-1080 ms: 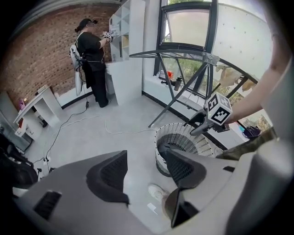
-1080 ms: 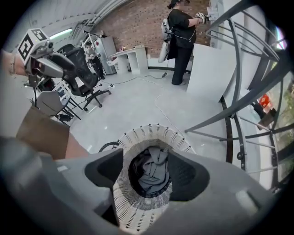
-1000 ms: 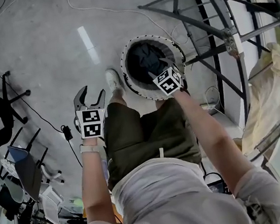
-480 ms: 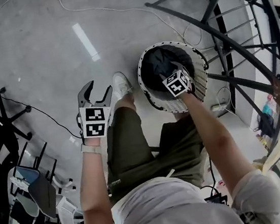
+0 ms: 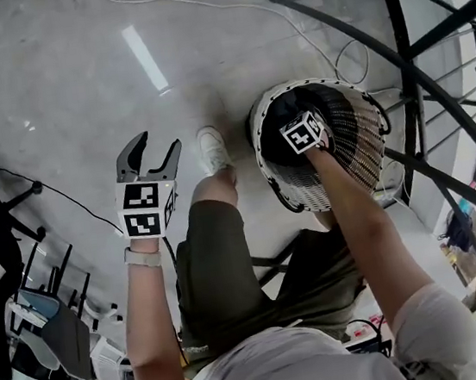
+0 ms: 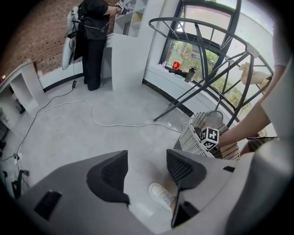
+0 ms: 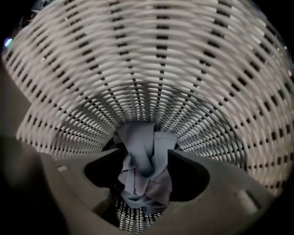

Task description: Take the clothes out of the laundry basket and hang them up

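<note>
Seen from above, a person bends over a white woven laundry basket (image 5: 308,191) at the upper right of the head view. The right gripper (image 7: 144,178) reaches down inside it, arm stretched deep, probably because the clothes lie low in the basket. In the right gripper view, at lower centre, its jaws press in from both sides on a bunched grey-blue garment (image 7: 142,158), which stands up between them against the basket's slatted wall. The hold looks made, so lifting the piece out appears to be the step in hand.

The left gripper (image 5: 155,152) hangs at centre left of the head view, over bare grey floor and well apart from the basket. Its jaws are spread wide with nothing between them. In its own view only floor and a white shoe (image 6: 161,195) show through the gap. It seems parked out of the way, ready to help spread the garment.

A black metal drying rack (image 5: 433,89) curves along the right edge, just beside the basket, handy for hanging.

From the head view the right gripper's jaws and the garment are lost in the basket's dark interior. Only its marker cube shows. What kind of garment it is, and whether more clothes lie beneath, cannot be told. The rack's top is cut off
</note>
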A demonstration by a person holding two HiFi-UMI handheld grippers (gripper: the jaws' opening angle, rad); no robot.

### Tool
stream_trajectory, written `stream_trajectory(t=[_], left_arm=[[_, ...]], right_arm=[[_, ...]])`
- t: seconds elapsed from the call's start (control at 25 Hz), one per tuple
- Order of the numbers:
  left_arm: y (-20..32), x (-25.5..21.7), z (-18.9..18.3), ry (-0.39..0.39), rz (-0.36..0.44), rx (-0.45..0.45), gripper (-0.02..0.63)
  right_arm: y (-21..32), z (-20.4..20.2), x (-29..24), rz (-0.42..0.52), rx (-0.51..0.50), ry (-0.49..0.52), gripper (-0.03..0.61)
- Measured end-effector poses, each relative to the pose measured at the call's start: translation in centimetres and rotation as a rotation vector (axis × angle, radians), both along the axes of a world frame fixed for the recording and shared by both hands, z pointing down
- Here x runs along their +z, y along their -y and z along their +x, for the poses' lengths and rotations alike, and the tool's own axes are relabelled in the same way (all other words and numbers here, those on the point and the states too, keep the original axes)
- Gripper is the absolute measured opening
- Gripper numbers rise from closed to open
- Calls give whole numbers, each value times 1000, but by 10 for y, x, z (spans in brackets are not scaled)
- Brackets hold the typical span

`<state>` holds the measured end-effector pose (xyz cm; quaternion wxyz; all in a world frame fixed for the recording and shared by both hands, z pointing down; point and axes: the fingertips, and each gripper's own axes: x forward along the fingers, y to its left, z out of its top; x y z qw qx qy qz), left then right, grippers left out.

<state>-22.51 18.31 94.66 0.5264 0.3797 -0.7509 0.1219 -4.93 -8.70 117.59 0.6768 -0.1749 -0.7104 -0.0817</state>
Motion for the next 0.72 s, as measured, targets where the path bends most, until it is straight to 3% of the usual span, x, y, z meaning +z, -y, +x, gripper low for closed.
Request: stream_trajectory(t=[0.2,0.24,0.32,0.36,0.52,0.72], left_arm=[[-9,22,3,3,-15,-1,259],[-11,24,5,2,-23,4,256],[-13,22,10,-5,-25,1,256],[-13,18,11,-8,-22,-4,251],[-7,-9,16,-11,-2,-12,249],[12,-58,17,2,27,25,249]], right_arm=[[2,-3,31,13,-11,-44,279],[3,-1,32,21,-14,-50,235],[7,8,26,30,4,-76,59],[9,15,19,30,33,-100,34],[13,6,-24,-36,180,-29,28],[25,3,-103,-41,235,56,28]])
